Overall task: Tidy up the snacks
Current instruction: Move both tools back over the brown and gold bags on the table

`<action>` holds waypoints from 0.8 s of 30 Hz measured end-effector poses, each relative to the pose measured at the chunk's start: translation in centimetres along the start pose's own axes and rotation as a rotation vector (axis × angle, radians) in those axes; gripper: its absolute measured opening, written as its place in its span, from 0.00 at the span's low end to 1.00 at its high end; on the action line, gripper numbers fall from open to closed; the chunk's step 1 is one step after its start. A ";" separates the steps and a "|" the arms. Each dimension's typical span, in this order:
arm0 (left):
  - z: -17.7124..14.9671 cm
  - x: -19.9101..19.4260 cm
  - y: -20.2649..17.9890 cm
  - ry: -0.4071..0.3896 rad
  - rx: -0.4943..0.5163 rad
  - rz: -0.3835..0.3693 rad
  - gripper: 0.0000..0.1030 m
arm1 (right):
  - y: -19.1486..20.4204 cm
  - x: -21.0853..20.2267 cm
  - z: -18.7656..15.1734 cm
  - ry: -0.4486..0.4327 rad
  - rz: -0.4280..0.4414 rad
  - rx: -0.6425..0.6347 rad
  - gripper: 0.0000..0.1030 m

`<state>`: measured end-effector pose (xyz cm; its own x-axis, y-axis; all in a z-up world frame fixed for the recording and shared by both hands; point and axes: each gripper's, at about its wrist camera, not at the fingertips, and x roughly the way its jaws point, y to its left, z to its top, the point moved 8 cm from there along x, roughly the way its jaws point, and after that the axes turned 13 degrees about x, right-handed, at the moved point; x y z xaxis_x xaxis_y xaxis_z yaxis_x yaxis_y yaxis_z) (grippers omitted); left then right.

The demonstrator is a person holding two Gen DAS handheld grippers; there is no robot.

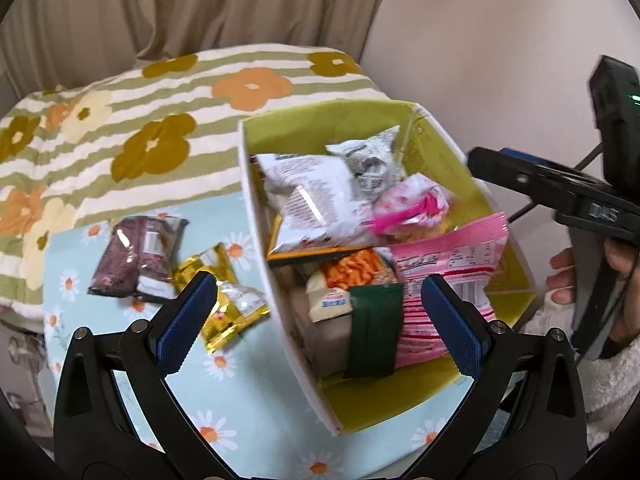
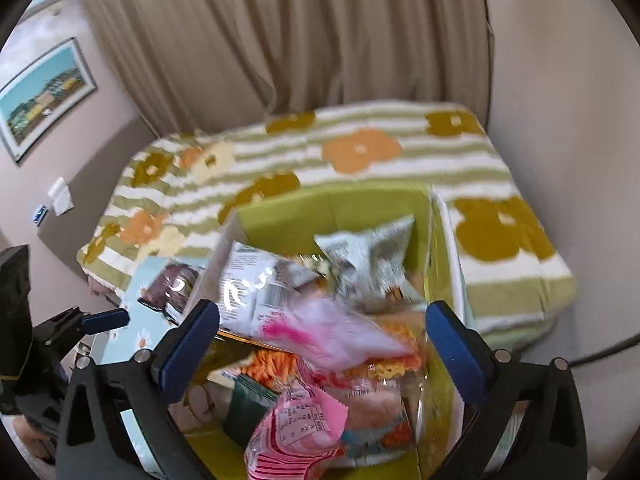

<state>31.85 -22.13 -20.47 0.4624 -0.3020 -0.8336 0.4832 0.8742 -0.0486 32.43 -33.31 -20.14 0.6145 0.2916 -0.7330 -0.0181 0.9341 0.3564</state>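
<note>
The left gripper (image 1: 318,318) stands wide, its 2 blue pads apart with nothing pinched between them. It hangs over the near edge of the box (image 1: 256,216), straddling the white side wall. Under it lies a dark green packet (image 1: 374,330), and beside that a pink striped packet (image 1: 444,276) leans toward the right wall. Farther in are an orange snack bag (image 1: 352,270), a white printed bag (image 1: 316,204), a grey-and-white bag (image 1: 370,156) and a pink-and-white wrapper (image 1: 412,204). What sits beneath this pile is covered.

Outside the box, on the daisy cloth (image 1: 248,420), a gold packet (image 1: 228,304) is partly hidden behind the left pad, and a brown packet (image 1: 138,258) lies just beyond it.

The right gripper (image 2: 322,344) is also spread wide and grips nothing. It hovers over the snacks; a pale pink wrapper (image 2: 332,334) below it is smeared by blur and hard to read. A pink packet with a printed label (image 2: 296,420) is cut off at the bottom edge. In the left wrist view only 1 finger of this gripper and part of a hand (image 1: 568,280) show at the right edge.

Behind the box a striped flower blanket (image 1: 168,92) spreads out, with a curtain (image 2: 288,40) behind it.
</note>
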 end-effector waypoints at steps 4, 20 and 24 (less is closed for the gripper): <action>-0.7 -0.5 0.0 -0.006 -0.014 0.010 0.98 | 0.1 -0.5 -1.1 0.020 0.013 -0.009 1.00; -5.4 -9.5 4.2 -0.090 -0.134 0.191 0.98 | 6.9 -5.3 -1.3 -0.070 0.137 -0.153 1.00; -6.6 -11.0 7.2 -0.089 -0.164 0.218 0.98 | 10.2 -4.9 -2.5 -0.058 0.167 -0.180 1.00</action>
<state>25.38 -9.98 -15.27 0.6092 -0.1264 -0.7829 0.2422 0.9697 0.0319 27.21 -24.66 -14.34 0.6355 0.4373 -0.6364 -0.2596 0.8972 0.3573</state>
